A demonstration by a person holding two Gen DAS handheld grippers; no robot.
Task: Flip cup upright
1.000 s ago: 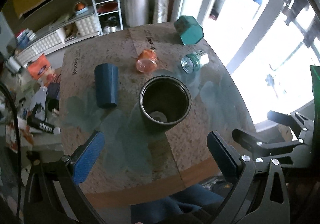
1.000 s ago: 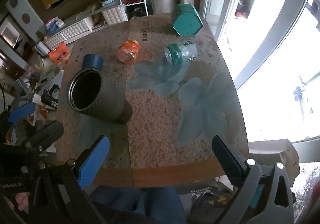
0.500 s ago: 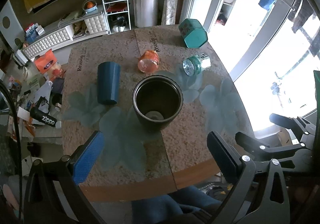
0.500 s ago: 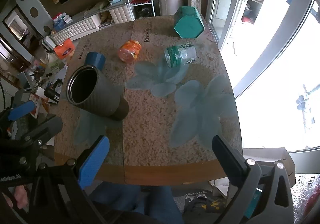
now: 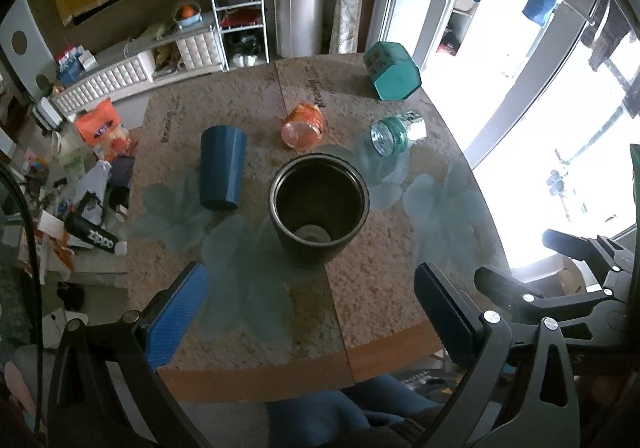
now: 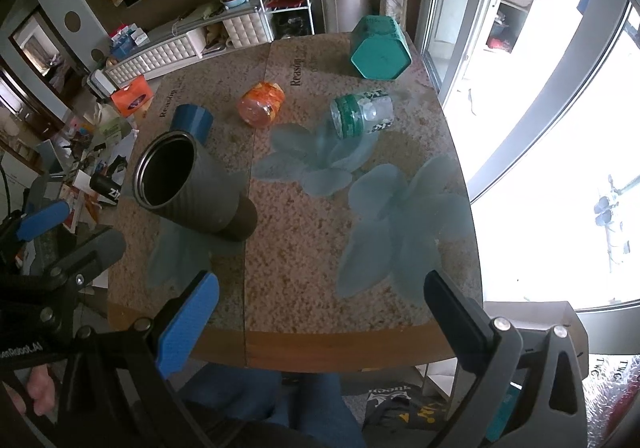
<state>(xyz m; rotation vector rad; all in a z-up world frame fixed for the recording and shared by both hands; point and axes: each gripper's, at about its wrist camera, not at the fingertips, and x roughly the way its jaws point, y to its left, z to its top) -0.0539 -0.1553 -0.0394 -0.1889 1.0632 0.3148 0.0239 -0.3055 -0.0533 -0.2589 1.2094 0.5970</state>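
Observation:
A dark grey ribbed cup (image 5: 319, 208) stands upright on the speckled table, mouth up; it also shows in the right wrist view (image 6: 188, 186). A blue cup (image 5: 222, 166) lies on its side to its left, partly hidden behind the grey cup in the right wrist view (image 6: 191, 121). My left gripper (image 5: 312, 312) is open and empty, held above the table's near edge, back from the grey cup. My right gripper (image 6: 320, 324) is open and empty over the near edge, right of the grey cup.
An orange jar (image 5: 303, 126) and a clear green-labelled jar (image 5: 396, 132) lie on their sides behind the grey cup. A teal hexagonal box (image 5: 393, 77) sits at the far right corner. The table (image 6: 304, 232) has a wooden front edge. Clutter covers the floor at left.
Both grippers have drawn back and risen from the table, so the cups look smaller and farther. The grey cup has stayed upright. Both stay open.

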